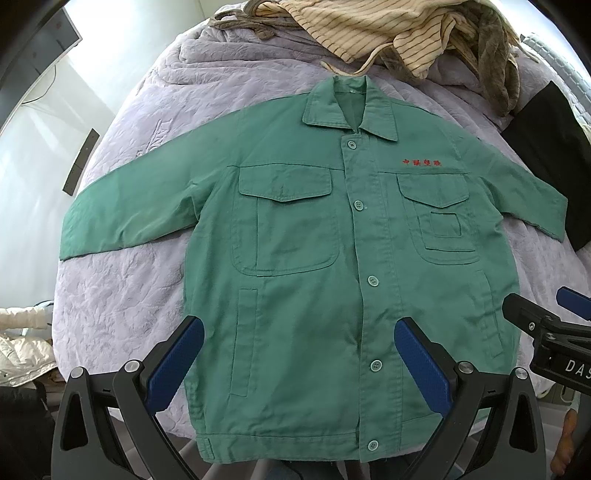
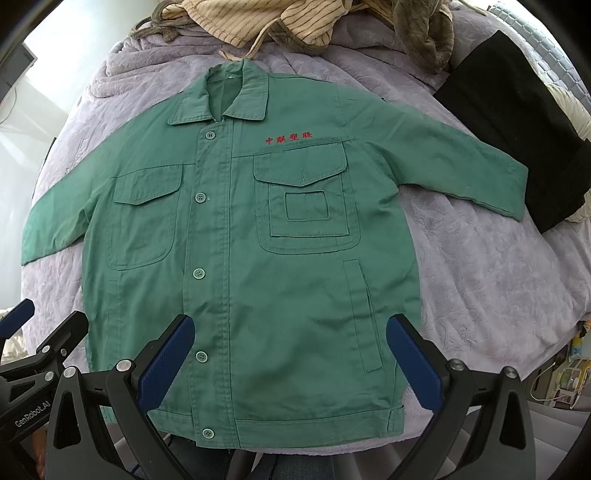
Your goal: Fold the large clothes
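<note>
Wide apart, both pairs of blue-padded black tongs, left gripper (image 1: 299,354) and right gripper (image 2: 290,350), holding nothing, above hem of green buttoned cotton work jacket (image 1: 314,258), spread flat, front up, on lilac quilted bedcover (image 1: 122,288).

You are working in a home bedroom. The surface before you is a bed (image 1: 122,288) covered by a lilac quilted bedspread (image 2: 498,280) with an embossed leaf pattern. Loose household laundry is heaped at its far edge: a cream striped garment (image 1: 373,26) and a grey-brown plush garment (image 2: 424,33), with a folded black cloth (image 2: 517,122) to the right. A pale puffer jacket (image 1: 22,354) lies beside the bed at left, near a bright window (image 1: 33,147).
</note>
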A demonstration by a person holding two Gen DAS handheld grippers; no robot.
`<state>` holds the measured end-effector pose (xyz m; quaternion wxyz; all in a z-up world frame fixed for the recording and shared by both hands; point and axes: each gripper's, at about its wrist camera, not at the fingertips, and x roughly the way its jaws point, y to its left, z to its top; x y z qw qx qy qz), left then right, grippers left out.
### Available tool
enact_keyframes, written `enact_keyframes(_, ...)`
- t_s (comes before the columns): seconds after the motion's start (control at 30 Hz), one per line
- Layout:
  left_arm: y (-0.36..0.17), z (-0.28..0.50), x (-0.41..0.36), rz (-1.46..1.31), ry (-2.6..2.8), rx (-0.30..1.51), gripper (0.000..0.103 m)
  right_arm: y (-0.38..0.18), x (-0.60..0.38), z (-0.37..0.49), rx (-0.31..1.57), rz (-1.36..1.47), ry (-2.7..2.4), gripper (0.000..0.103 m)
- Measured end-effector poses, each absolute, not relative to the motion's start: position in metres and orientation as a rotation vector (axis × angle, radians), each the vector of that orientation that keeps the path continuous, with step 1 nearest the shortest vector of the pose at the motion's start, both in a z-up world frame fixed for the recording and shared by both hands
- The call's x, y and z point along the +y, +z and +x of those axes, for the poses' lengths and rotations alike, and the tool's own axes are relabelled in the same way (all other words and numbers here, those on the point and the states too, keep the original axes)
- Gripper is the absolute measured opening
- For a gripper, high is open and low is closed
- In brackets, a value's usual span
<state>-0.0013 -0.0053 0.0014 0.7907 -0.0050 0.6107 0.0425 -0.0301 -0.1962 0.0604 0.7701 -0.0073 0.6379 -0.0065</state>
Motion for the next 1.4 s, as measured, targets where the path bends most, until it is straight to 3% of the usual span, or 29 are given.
enact_keyframes(1.4, -0.0044, -0.002, 0.0003, -0.029, 0.104, 1.344, 0.103, 0.0542, -0.1931, -0.0347, 1.394, -0.022, -0.018, 0.103)
